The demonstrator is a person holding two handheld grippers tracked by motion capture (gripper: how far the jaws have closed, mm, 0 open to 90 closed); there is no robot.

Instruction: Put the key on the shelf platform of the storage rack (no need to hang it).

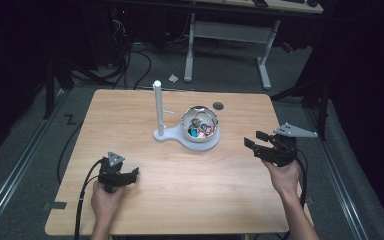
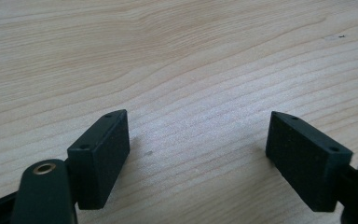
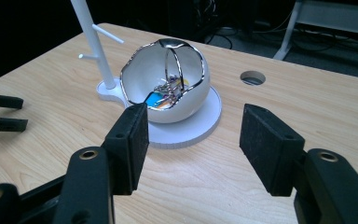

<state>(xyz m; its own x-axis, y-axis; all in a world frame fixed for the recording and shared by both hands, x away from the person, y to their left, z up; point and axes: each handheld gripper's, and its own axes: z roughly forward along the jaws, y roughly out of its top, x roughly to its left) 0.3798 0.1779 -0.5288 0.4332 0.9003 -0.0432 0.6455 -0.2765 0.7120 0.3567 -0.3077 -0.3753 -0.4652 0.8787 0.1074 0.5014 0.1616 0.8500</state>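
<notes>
At four o'clock on the bench (image 1: 145, 195), the right tongs (image 1: 255, 141) stand wide open and empty, aimed at the white egg-shaped bowl (image 3: 170, 84) on its round base just ahead. At seven o'clock the left tongs (image 1: 130, 175) also gape, holding nothing, over bare wood. This looks like the approach; next the right tongs must reach into the bowl's opening. Its tangled contents (image 3: 168, 91), wires and coloured bits, are too small to identify.
</notes>
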